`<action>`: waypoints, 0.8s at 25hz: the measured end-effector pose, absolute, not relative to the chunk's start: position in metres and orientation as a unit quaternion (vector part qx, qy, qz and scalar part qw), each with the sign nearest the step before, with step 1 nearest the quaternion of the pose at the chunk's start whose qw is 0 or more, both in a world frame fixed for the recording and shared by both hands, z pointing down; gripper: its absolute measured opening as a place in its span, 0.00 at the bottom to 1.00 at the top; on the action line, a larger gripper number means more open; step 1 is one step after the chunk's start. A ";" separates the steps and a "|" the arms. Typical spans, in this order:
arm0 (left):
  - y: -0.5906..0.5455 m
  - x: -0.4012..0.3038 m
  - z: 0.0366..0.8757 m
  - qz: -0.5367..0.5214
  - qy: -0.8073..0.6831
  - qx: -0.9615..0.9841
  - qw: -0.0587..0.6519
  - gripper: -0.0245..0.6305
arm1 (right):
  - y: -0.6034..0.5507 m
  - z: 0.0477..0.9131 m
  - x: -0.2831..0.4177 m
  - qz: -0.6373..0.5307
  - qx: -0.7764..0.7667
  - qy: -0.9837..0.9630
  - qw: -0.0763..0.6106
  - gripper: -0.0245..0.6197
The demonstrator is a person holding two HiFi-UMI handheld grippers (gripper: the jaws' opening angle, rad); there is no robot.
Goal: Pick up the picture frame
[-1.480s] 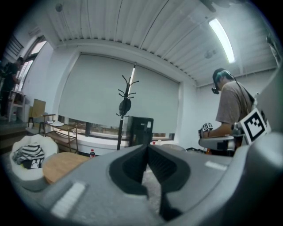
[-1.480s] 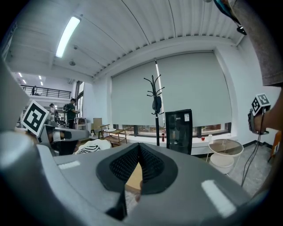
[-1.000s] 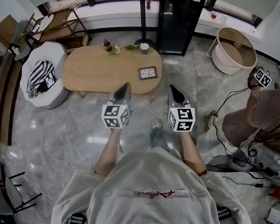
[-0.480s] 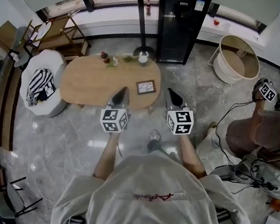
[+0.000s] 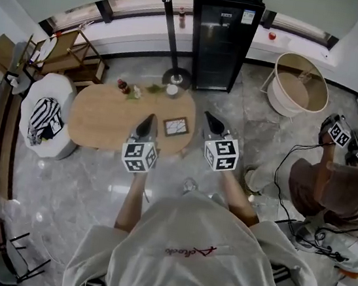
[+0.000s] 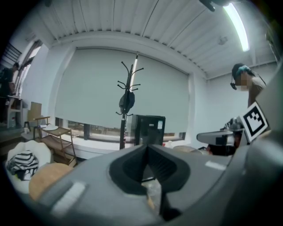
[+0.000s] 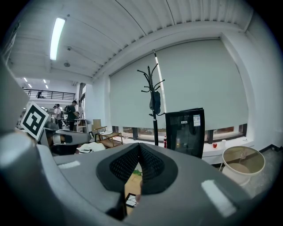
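A small dark-edged picture frame (image 5: 176, 126) lies flat near the right end of an oval wooden table (image 5: 106, 122). My left gripper (image 5: 148, 120) hovers over the table's near edge, just left of the frame, its jaws shut on nothing. My right gripper (image 5: 209, 120) hangs past the table's right end, just right of the frame, also shut and empty. In the right gripper view the frame (image 7: 130, 200) peeks out low between the closed jaws (image 7: 139, 155). The left gripper view shows closed jaws (image 6: 147, 155) and the room beyond.
On the table's far edge stand a white cup (image 5: 171, 90), a plant sprig (image 5: 154, 89) and small red items (image 5: 123, 86). A coat stand (image 5: 171, 32) and black fridge (image 5: 219, 38) rise behind. A white pouf with striped cloth (image 5: 45, 119) sits left, a round basket (image 5: 297, 84) right, a seated person (image 5: 330, 193) far right.
Both grippers have travelled forward toward the table together; the table and frame now sit closer beneath them, with the frame between the two grippers. Both jaws stayed shut.
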State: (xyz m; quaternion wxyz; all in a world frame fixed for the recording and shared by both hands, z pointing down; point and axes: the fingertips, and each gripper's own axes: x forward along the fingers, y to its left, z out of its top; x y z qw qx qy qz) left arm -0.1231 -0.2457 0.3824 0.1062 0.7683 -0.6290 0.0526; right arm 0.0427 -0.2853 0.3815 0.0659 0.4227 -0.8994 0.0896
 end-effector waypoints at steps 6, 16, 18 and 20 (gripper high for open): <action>-0.277 -0.125 0.382 0.055 -0.638 0.760 0.108 0.04 | -0.319 0.385 0.042 0.095 0.414 -0.903 0.069 0.05; -0.292 -0.128 0.414 0.069 -0.645 0.749 0.134 0.04 | -0.343 0.409 0.045 0.109 0.407 -0.903 0.083 0.05; -0.299 -0.131 0.423 0.074 -0.646 0.747 0.137 0.04 | -0.351 0.419 0.042 0.115 0.406 -0.903 0.086 0.05; -0.298 -0.137 0.428 0.075 -0.649 0.744 0.141 0.04 | -0.351 0.426 0.037 0.123 0.404 -0.902 0.089 0.05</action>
